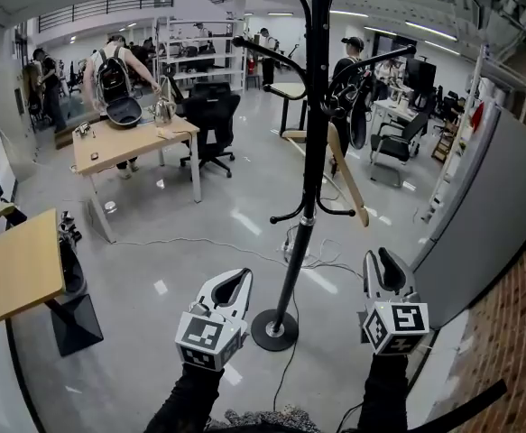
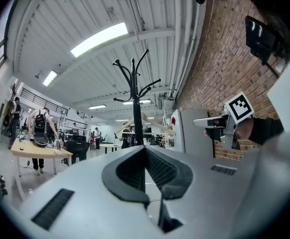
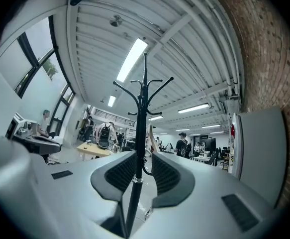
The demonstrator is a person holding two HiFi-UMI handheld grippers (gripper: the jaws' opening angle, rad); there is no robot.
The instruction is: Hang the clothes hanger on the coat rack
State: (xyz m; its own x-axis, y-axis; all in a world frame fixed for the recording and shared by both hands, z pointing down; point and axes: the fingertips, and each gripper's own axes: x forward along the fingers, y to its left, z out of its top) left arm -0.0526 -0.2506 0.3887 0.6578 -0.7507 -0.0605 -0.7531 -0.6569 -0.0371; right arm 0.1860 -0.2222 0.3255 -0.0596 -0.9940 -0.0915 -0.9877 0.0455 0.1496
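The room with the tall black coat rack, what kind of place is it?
Probably a big open office or lab: a wooden desk, a black office chair and metal shelves.

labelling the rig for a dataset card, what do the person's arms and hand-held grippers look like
The left hand-held gripper and right hand-held gripper have pale grey rounded shells with black ribbed pads. Each carries a white cube printed with black square markers. The sleeves are black. No cables show on either one.
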